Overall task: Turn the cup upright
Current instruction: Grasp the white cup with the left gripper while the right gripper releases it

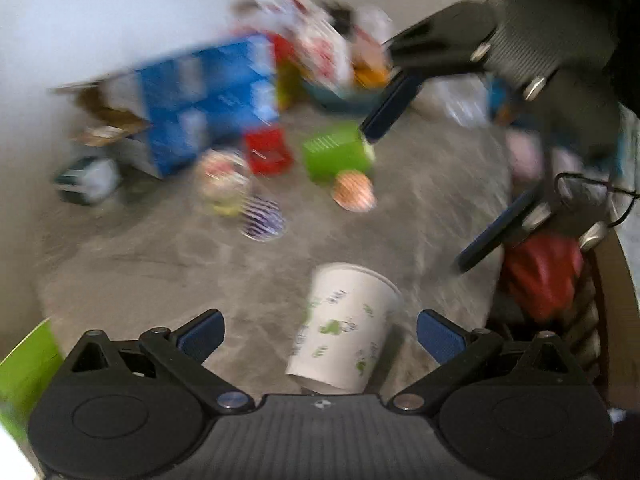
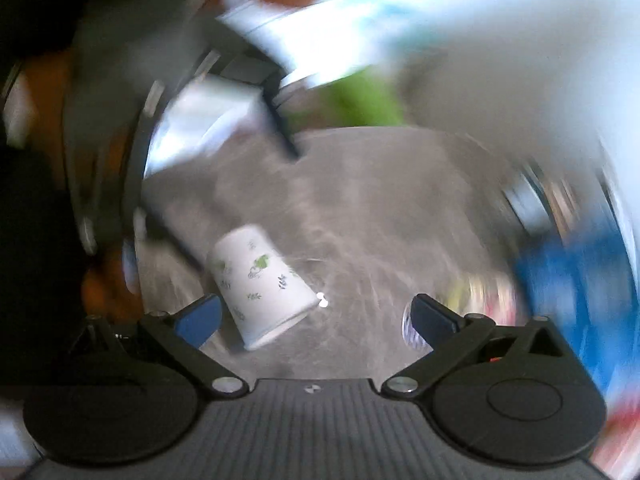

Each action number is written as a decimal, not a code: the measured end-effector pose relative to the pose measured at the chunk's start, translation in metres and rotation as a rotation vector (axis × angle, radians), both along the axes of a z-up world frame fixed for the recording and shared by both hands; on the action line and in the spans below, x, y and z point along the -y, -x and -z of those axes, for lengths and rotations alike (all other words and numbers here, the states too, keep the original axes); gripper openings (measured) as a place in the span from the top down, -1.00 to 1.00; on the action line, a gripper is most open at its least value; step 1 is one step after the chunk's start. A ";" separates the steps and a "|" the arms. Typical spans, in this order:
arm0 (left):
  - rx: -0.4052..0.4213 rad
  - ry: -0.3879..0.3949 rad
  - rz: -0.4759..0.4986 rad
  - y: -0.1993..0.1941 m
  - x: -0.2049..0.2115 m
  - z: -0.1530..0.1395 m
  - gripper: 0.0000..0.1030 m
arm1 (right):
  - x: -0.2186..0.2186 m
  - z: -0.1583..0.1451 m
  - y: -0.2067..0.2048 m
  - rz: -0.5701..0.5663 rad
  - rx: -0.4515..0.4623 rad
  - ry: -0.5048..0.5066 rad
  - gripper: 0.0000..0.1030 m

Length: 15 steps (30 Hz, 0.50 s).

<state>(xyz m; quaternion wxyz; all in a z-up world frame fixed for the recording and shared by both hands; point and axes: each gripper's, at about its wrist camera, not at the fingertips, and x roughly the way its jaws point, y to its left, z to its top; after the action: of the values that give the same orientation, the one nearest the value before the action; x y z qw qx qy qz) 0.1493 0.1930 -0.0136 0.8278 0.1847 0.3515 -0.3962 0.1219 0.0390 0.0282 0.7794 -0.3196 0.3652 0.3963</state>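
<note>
A white paper cup with green prints (image 1: 344,330) rests on the grey table, tilted, with its wide rim away from the left wrist camera. My left gripper (image 1: 320,338) is open with the cup between its fingers; contact is unclear. In the right wrist view the cup (image 2: 260,284) sits at lower left, its wide rim toward the camera, next to the left finger. My right gripper (image 2: 316,318) is open and empty. It also shows in the left wrist view (image 1: 424,184), open, above the table at the right. Both views are blurred.
At the back of the table stand a blue box (image 1: 208,100), a red box (image 1: 268,152), a green box (image 1: 336,152), small round tins (image 1: 354,192) and a bowl of packets (image 1: 344,92). A red object (image 1: 540,276) lies at the right edge.
</note>
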 end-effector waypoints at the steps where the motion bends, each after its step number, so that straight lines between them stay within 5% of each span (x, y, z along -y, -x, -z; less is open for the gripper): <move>1: -0.019 -0.021 0.023 -0.006 0.007 0.001 -0.96 | 0.011 -0.002 0.003 0.065 -0.029 -0.045 -0.98; 6: -0.118 -0.154 0.139 -0.028 0.044 0.007 -0.85 | 0.051 0.011 0.023 0.488 -0.122 -0.184 -0.98; 11: -0.132 -0.300 0.150 -0.035 0.070 0.017 -0.84 | 0.072 0.037 0.055 0.677 -0.159 -0.323 -0.98; 15: -0.155 -0.324 0.135 -0.037 0.075 0.029 -0.75 | 0.083 0.053 0.069 0.767 -0.181 -0.425 -0.98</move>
<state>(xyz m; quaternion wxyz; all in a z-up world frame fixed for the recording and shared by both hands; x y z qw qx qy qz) 0.1861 0.1178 -0.0422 0.7294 0.3075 0.4601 -0.4021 0.0531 -0.0444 -0.0244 0.8831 0.0420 0.4347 0.1714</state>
